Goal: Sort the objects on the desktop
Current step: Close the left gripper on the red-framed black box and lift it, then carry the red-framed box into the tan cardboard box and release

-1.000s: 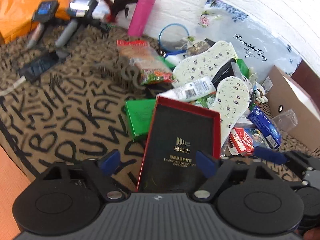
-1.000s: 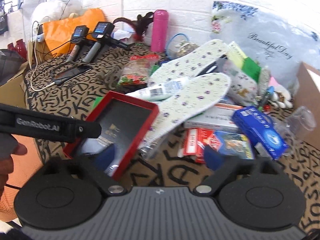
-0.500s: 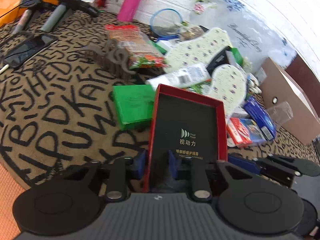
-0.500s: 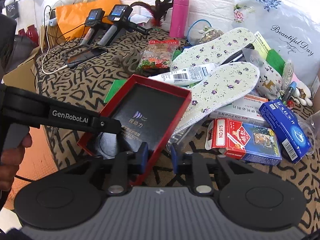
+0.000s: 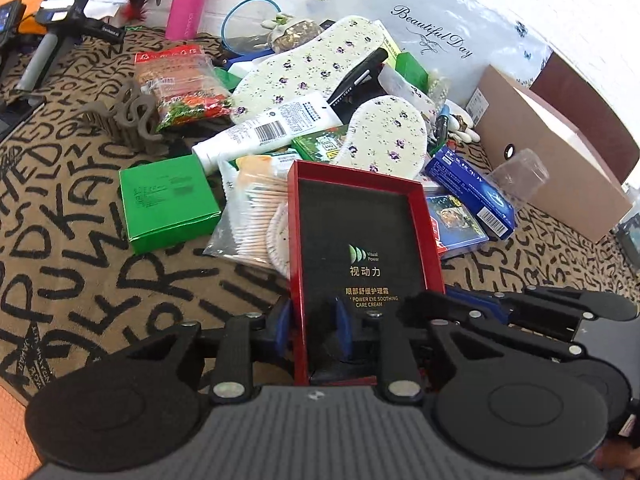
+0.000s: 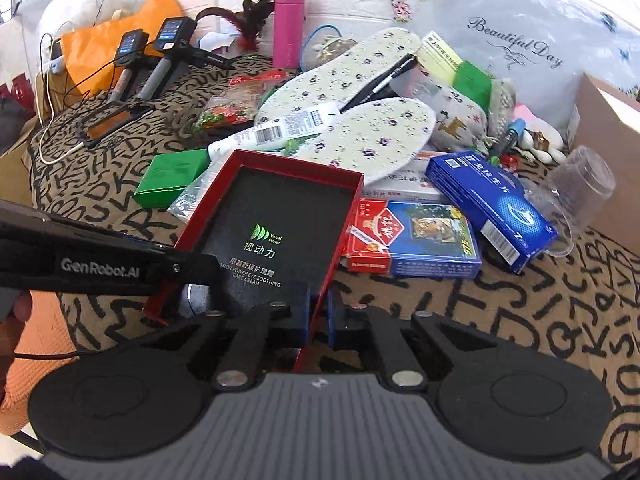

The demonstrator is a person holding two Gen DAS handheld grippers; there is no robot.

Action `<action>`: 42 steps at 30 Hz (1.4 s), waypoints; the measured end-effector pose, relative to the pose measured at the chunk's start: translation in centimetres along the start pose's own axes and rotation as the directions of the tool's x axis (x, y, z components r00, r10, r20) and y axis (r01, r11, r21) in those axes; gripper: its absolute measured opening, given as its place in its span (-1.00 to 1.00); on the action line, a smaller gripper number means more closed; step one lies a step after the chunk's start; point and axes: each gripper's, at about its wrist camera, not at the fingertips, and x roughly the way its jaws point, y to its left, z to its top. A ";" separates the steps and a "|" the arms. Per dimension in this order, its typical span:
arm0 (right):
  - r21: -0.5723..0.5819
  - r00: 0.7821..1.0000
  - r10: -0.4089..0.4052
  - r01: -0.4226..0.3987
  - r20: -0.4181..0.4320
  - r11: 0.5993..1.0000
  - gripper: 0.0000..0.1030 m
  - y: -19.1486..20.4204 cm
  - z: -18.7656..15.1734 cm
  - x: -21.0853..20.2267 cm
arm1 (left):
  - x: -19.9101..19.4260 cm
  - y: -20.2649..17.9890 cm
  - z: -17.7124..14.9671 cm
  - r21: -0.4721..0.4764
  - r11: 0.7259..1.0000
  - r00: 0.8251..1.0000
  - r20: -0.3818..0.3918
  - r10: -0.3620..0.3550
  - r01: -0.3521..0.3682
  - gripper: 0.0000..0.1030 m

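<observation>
The left gripper [image 5: 314, 326] is pinched on the near left wall of the red eye-cream box lid [image 5: 362, 240], one blue pad outside the wall and one inside the black lining; the right gripper [image 6: 318, 314] is clamped the same way on the lid's near right wall, its blue fingers [image 6: 332, 316] narrow around the red edge. The lid sits at the near edge of the clutter on the letter-print tablecloth [image 5: 80, 216], open side up, its far end just beside a floral insole [image 5: 386, 136]. Left of it lie a bag of cotton swabs [image 5: 250, 216] and a green box [image 5: 168, 202]; to the right are a playing-card box [image 6: 412, 236] and a blue medicine box [image 6: 492, 204]. A white tube [image 5: 266, 130] lies farther back, a pink bottle [image 6: 289, 26] stands by the far wall
</observation>
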 end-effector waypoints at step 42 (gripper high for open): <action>0.423 0.828 -0.456 0.303 0.326 0.854 -0.95 -29.4 7.7 -7.9 | 10.2 -28.8 18.8 0.392 0.889 0.942 0.130 -0.308 0.237 -0.72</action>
